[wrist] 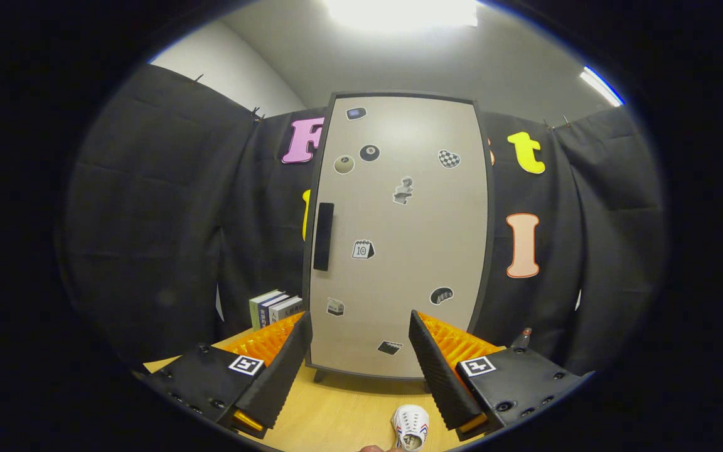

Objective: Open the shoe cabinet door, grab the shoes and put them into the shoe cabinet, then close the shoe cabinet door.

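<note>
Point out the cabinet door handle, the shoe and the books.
Handle (323, 236), gripper view, middle of the bar.
Shoe (411, 427), gripper view, its laced top, between the open fingers.
Books (275, 307), gripper view, spines.

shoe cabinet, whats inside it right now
Cannot tell: the shoe cabinet door is shut, covering its inside. The white shoe lies on the table between the open gripper fingers.

Lit brightly from above by a ceiling light (402, 12) blown out to white glare, with a second strip (600, 86) off to the side. Strongly fisheye-bent, bowing the cabinet door (399, 251). Sharp mid-frame, dim and softer outward.
</note>
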A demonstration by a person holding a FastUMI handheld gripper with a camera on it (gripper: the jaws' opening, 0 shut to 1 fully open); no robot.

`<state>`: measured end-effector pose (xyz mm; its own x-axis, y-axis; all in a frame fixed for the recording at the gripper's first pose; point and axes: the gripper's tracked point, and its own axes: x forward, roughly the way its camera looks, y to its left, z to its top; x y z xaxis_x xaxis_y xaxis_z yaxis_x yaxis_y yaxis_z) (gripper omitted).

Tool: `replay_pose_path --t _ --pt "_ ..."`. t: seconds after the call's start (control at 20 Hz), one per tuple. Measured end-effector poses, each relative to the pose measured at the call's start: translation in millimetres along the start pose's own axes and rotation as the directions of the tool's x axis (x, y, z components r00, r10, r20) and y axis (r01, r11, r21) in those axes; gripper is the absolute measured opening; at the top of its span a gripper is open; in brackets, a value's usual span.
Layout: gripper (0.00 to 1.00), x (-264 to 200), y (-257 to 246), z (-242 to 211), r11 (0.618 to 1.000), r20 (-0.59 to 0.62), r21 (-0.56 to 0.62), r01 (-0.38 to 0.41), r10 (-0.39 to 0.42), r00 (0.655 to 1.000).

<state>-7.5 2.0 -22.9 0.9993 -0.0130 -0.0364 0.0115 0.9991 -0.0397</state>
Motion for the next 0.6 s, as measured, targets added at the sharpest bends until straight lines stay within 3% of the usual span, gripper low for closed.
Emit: replay_pose_path --t 0.4,0.6 --pt "0.98 8 12 -5 1.000 -0.024 0.001 -0.013 0.013 1.000" --pt "0.97 28 17 14 1.000 -0.014 -0.015 -0.007 0.006 1.000"
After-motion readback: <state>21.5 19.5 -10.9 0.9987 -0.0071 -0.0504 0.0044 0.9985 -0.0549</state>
